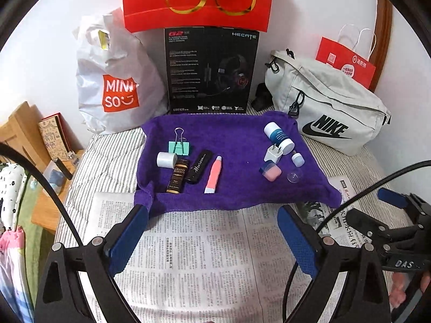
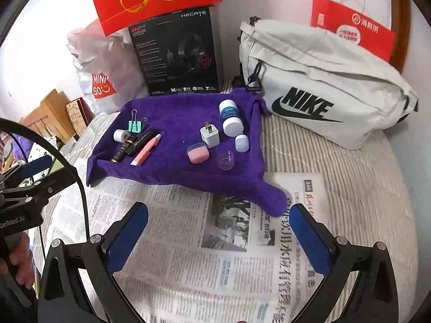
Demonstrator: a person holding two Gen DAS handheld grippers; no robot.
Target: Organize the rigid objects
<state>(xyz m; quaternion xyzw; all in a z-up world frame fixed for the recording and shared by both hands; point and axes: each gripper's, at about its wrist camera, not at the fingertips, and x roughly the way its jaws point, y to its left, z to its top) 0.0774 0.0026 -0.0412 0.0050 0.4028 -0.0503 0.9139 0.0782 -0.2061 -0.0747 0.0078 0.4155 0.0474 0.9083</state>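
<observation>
Already sorted: long items are lined up at the purple towel (image 1: 237, 134) left edge; left gripper (image 1: 212, 231) and right gripper (image 2: 219, 228) are held apart, empty.

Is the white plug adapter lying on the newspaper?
No, the plug adapter sits on the purple towel, beside the pink case, not on the newspaper.

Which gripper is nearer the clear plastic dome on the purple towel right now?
Right. The right gripper hangs open over the newspaper, close below the dome at the towel's right group. The left gripper, also open, sits further left, below the pink tube.
</observation>
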